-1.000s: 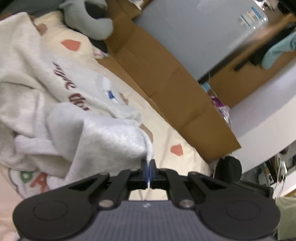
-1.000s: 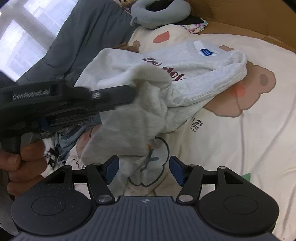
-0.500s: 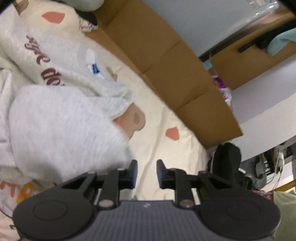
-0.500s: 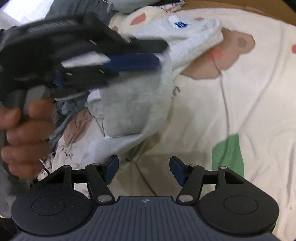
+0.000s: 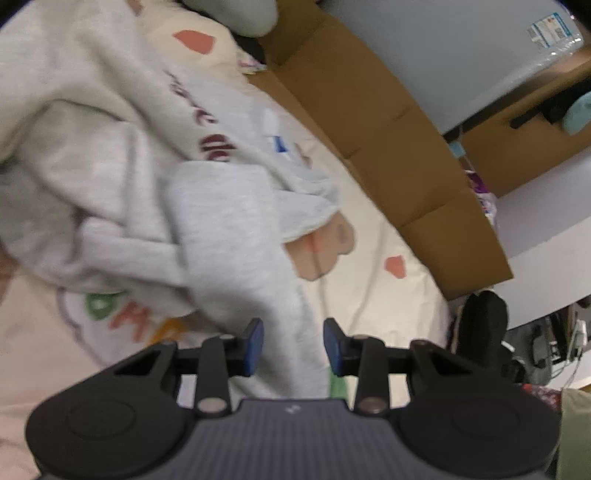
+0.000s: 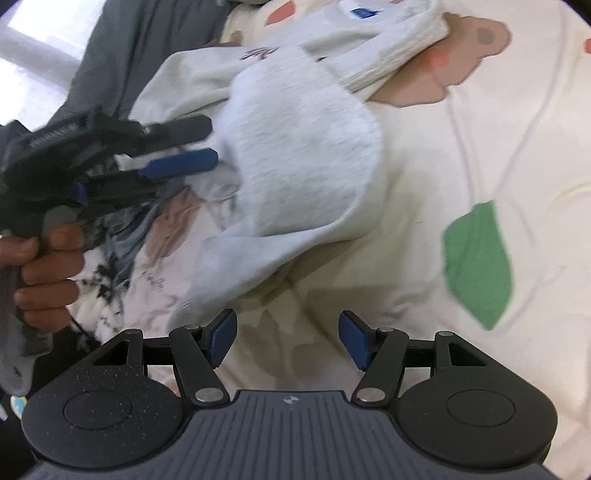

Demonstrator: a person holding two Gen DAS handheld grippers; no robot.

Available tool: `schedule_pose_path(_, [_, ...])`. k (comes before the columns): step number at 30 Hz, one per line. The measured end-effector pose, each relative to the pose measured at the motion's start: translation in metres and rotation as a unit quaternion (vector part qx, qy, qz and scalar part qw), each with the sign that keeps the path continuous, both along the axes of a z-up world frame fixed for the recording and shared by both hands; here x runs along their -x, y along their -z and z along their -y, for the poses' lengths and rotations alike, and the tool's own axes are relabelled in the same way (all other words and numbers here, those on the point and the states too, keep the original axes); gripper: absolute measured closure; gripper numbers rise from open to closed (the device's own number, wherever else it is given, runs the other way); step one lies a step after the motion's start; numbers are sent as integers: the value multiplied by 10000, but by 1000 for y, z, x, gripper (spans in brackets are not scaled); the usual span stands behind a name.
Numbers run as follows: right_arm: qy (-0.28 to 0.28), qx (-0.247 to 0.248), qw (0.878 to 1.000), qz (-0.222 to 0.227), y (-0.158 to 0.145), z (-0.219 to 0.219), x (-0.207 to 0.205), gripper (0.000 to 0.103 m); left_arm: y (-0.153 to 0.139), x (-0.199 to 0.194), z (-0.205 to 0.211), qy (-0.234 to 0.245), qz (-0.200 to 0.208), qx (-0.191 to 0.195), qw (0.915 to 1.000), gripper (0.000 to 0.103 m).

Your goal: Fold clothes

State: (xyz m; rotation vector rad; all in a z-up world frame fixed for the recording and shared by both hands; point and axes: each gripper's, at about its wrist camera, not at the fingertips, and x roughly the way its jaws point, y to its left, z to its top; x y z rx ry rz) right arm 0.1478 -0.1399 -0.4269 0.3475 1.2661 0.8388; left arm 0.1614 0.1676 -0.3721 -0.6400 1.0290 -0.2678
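Note:
A light grey sweatshirt with dark red lettering lies crumpled on the bed. Its folded-over sleeve runs down towards my left gripper. The left jaws are opening; the sleeve's end lies loose between them and the pads do not press on it. In the right wrist view the sweatshirt fills the upper middle, and the left gripper, held by a hand, sits at its left edge. My right gripper hangs open over the sheet below the sleeve, with nothing between its fingers.
The cream bed sheet carries cartoon prints. Flattened cardboard lines the bed's far side. A grey neck pillow lies at the head end, and a dark grey blanket at the left. A black object stands past the bed's corner.
The left gripper, shut on the sleeve's end a second ago, has opened and let it drop onto the sweatshirt. Both grippers have sunk towards the bed.

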Motion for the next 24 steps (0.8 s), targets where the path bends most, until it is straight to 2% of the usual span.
schedule_pose_path(7, [-234, -362, 9991, -46, -9, -21, 6, 36, 17, 18, -28, -327, -323, -157, 9988, 67])
schedule_pose_path(14, [-117, -533, 9977, -394, -3, -40, 7, 36, 33, 33, -38, -174, -745, -587, 9953, 73])
schedule_pose_path(22, [234, -567, 9963, -595, 13, -52, 6, 36, 58, 43, -26, 100, -1092, -472, 9929, 81])
schedule_pose_path(24, [303, -541, 9957, -682, 19, -52, 4, 42, 64, 44, -22, 167, -1155, -368, 9925, 81])
